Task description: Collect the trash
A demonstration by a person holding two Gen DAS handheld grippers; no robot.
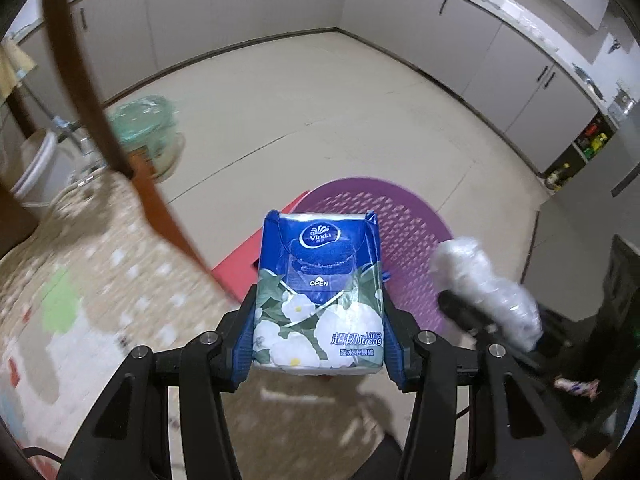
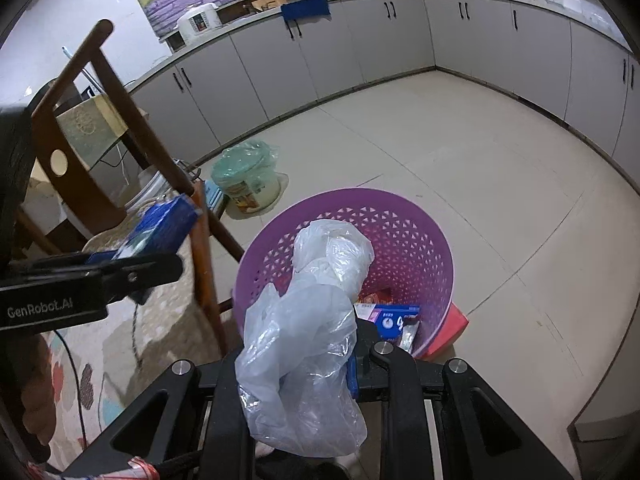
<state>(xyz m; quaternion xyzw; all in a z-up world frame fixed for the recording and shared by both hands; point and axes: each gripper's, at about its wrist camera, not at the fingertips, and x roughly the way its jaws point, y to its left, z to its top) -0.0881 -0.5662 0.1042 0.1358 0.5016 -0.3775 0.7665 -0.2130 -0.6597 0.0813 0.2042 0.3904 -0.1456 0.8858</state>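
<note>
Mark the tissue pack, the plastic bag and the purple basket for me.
tissue pack [image 1: 318, 292]: left wrist view, middle of its printed front.
plastic bag [image 2: 304, 344]: right wrist view, centre of the crumpled film.
purple basket [image 2: 404, 236]: right wrist view, perforated inner wall at the far side.

One tissue pack [image 1: 320, 292], one plastic bag [image 2: 308, 344], one purple basket [image 2: 400, 216], one chair [image 2: 120, 120].

Grey kitchen cabinets [image 2: 400, 36], beige tiled floor [image 2: 460, 152], wooden chair [image 2: 120, 120].
</note>
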